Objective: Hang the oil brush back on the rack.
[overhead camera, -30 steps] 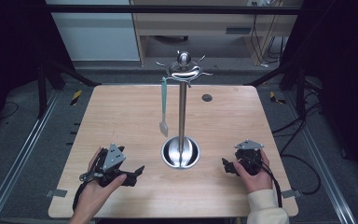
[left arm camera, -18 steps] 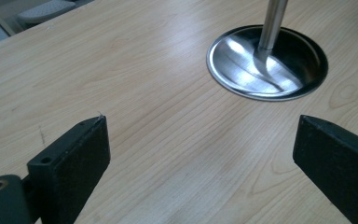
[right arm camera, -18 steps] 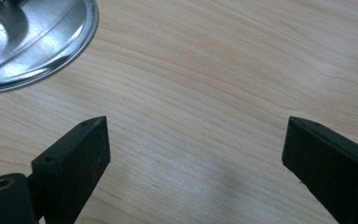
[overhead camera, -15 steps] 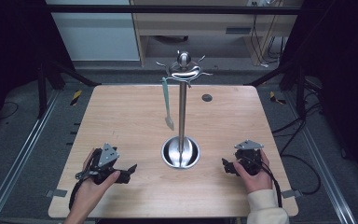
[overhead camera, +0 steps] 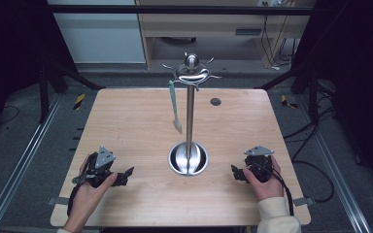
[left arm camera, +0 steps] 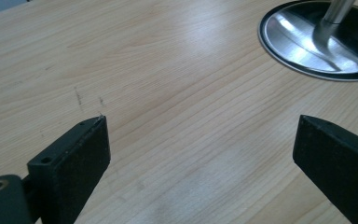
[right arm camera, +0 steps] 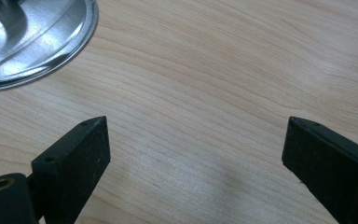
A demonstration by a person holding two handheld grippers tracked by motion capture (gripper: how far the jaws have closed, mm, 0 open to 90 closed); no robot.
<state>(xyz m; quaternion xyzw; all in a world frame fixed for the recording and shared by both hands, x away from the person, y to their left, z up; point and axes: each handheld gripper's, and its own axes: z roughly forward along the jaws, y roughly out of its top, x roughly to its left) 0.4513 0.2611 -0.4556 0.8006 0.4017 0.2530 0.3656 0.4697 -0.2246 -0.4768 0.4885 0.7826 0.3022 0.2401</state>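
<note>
A steel utensil stand [overhead camera: 190, 102] rises from a round dished base [overhead camera: 188, 158] at the middle of the wooden table [overhead camera: 126, 121]. A pale green utensil [overhead camera: 174, 104] hangs from a hook at the stand's top, left of the pole. My left gripper [overhead camera: 125, 175] rests low over the table near the front left, open, with bare wood between its fingers [left arm camera: 77, 158]. My right gripper [overhead camera: 235, 173] sits at the front right, also open over bare wood, its fingers [right arm camera: 79, 156] wide apart. The base's rim shows in the left gripper view [left arm camera: 317, 42] and the right gripper view [right arm camera: 32, 42].
A small dark round hole or grommet [overhead camera: 215, 101] lies on the table behind the stand to the right. Metal rails run along both sides of the table. A cabinet [overhead camera: 199, 24] stands beyond the far edge.
My left gripper has drawn back a little toward the front left edge of the table. The right gripper has stayed put.
</note>
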